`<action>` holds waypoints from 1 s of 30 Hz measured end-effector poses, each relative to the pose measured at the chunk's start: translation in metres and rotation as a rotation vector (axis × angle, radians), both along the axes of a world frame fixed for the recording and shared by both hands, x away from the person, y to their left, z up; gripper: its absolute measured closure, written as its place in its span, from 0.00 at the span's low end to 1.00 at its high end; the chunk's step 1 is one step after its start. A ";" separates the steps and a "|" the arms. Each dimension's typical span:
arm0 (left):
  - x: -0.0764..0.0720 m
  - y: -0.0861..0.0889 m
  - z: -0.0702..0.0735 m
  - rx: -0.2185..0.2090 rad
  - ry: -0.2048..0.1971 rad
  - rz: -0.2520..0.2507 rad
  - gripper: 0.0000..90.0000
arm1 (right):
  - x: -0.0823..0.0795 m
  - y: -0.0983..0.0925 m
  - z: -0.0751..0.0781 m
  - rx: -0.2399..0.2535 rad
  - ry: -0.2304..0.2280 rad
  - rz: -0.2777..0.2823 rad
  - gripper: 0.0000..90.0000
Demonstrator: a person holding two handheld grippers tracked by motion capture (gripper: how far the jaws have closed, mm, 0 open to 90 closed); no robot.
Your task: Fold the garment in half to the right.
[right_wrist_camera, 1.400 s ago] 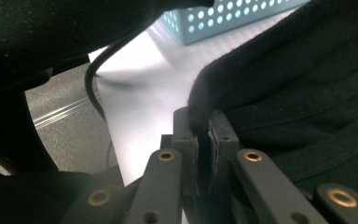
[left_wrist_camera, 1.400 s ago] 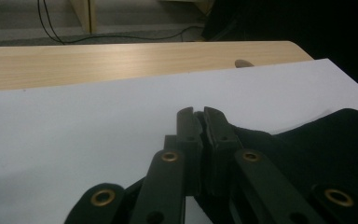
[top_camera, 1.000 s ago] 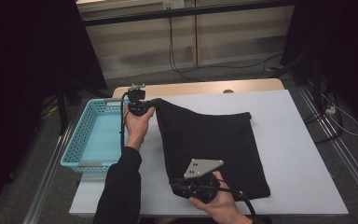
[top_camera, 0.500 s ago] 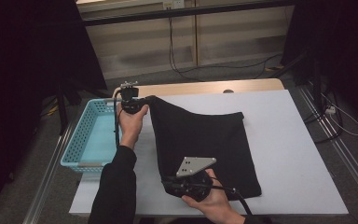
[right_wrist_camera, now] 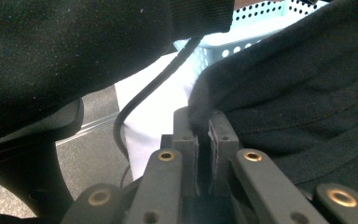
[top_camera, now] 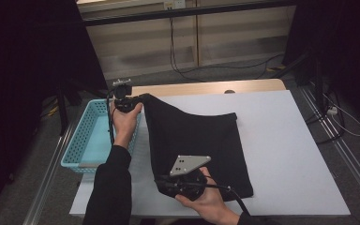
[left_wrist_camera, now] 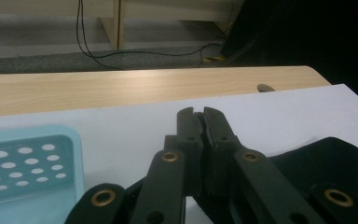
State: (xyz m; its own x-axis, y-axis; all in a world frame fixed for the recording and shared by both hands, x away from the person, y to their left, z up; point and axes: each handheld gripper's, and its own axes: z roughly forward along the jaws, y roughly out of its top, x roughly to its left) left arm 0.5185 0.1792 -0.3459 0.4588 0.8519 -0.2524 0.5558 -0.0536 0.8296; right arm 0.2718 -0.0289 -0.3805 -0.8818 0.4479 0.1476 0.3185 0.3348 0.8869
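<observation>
Black garment (top_camera: 197, 145) spread mid-table, my left gripper (top_camera: 138, 99) pinching its far-left corner beside the blue basket (top_camera: 82, 140), my right gripper (top_camera: 161, 180) clamped on its near-left corner, folds hard to make out.

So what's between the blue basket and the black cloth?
In the high view, the person's left hand with its tongs, between the blue basket and the black cloth.
</observation>
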 end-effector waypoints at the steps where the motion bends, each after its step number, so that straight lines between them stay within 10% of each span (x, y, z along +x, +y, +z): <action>1: 0.000 0.001 0.001 -0.003 -0.003 0.004 0.96 | 0.000 0.001 0.001 0.001 -0.002 0.002 0.94; 30: -0.002 0.022 0.027 0.018 -0.029 0.045 0.96 | 0.008 0.023 0.023 0.023 -0.050 0.042 0.94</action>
